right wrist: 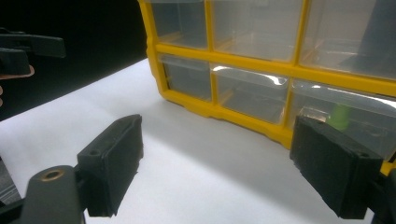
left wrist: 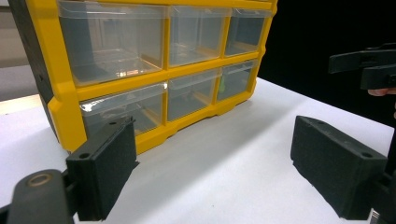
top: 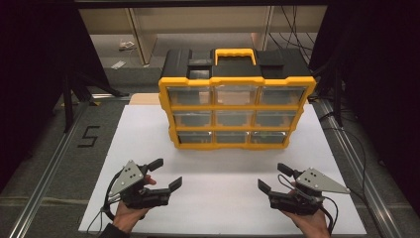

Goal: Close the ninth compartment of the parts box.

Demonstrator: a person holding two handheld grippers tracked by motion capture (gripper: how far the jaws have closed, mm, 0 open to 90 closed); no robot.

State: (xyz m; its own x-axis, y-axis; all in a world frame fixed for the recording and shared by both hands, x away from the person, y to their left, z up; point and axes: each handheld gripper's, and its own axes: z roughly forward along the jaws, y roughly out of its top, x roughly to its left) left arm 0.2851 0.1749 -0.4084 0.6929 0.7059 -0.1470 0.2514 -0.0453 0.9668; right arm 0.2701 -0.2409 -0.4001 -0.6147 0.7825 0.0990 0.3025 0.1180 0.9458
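Drawers faced the person: the yellow organizer [top: 236,111] stood upright at the far middle of the white board [top: 148,148], its clear fronts turned toward the near edge, presumably so that the grippers could get at them head-on. It held three rows of three compartments, with a yellow carry handle [top: 235,53] on top and a black back behind. Most of the drawers looked bare through the plastic, though a small green item [right wrist: 340,116] showed in one of the bottom-row drawers.

The left gripper [top: 167,174] hovered over the near left part of the board, well apart from the cabinet, its jaws spread wide with nothing between them. In the left gripper view the two black pads [left wrist: 109,172] framed bare board, and the organizer's lower corner lay beyond them. The right gripper [top: 272,177] mirrored it on the near right, also gaping and empty, angled inward toward the cabinet; in the right gripper view the bottom row of drawers sat just past its far pad [right wrist: 334,168].

Both hands [top: 130,214] rested low at the near edge. That stance read as a ready position: claws parted in advance, each aimed at the drawer fronts, so that either one could reach in for a drawer without first having to open.
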